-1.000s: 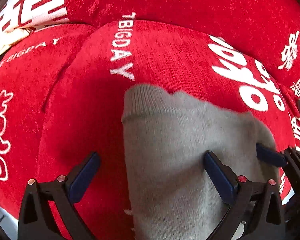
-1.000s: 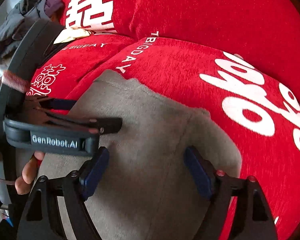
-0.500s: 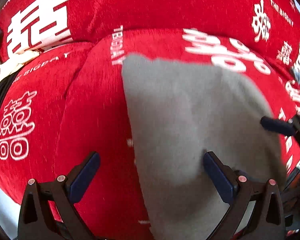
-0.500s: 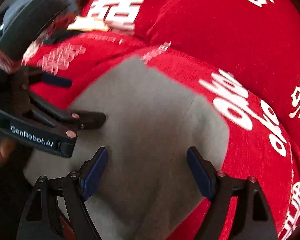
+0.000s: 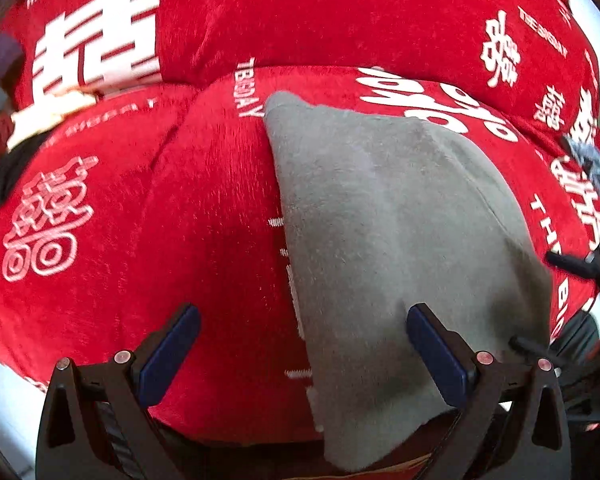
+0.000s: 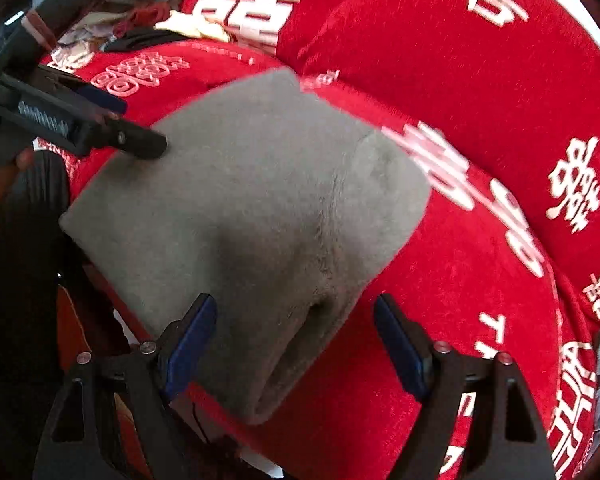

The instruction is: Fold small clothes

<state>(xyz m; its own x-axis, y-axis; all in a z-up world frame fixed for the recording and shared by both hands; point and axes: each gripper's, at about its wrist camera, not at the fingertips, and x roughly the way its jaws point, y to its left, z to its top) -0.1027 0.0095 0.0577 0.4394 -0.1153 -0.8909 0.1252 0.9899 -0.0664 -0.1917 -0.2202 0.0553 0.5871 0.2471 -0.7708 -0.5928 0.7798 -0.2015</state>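
A grey folded garment (image 5: 380, 240) lies flat on the red seat cushion (image 5: 204, 240), reaching to the cushion's front edge. My left gripper (image 5: 304, 354) hovers open above its near left edge, one finger over the red cloth and the other over the grey fabric. In the right wrist view the same garment (image 6: 252, 208) shows a rounded fold at its right end. My right gripper (image 6: 296, 344) is open above its near corner and holds nothing. The left gripper (image 6: 140, 124) also shows at that view's left, open over the garment's far left corner.
The red sofa with white lettering has a back cushion (image 5: 340, 16) right behind the seat. A heap of mixed clothes (image 6: 112, 20) sits at the far left, a cream cloth (image 5: 48, 116) in the seam. A denim item (image 5: 596, 168) lies at the right.
Both grippers have drawn back and away from the grey garment, so more of it shows. The garment stays flat on the cushion. Both jaws remain wide.
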